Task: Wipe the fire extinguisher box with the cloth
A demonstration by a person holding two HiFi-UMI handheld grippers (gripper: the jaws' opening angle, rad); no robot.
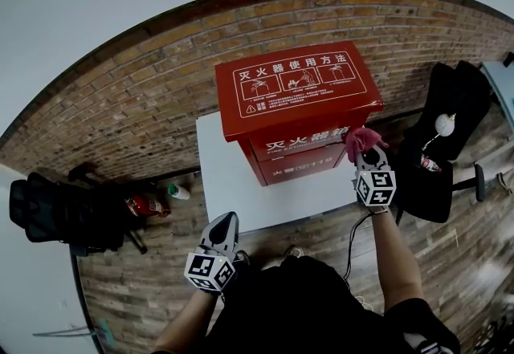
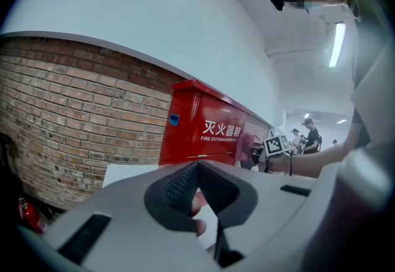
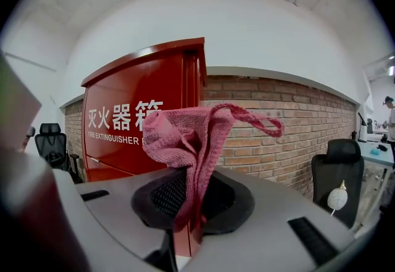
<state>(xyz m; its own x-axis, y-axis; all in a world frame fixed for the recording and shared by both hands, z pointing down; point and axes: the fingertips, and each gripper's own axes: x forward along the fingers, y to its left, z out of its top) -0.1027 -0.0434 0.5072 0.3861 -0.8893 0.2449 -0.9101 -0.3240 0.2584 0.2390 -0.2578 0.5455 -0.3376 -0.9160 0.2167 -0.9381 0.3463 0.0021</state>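
Observation:
The red fire extinguisher box (image 1: 295, 99) stands on a white table (image 1: 229, 184) against a brick wall, with white Chinese lettering on its lid and front. My right gripper (image 1: 363, 153) is at the box's front right corner, shut on a pink knitted cloth (image 1: 362, 138) that touches the box there. In the right gripper view the cloth (image 3: 188, 132) bunches up out of the jaws, with the box (image 3: 133, 116) just behind it on the left. My left gripper (image 1: 227, 221) hangs at the table's near edge, shut and holding nothing, well clear of the box (image 2: 207, 132).
A black office chair (image 1: 56, 212) stands at the left and another (image 1: 450, 103) at the right. A small red extinguisher (image 1: 144, 205) and a white bottle (image 1: 178, 192) lie on the floor left of the table. People (image 2: 311, 135) stand far off.

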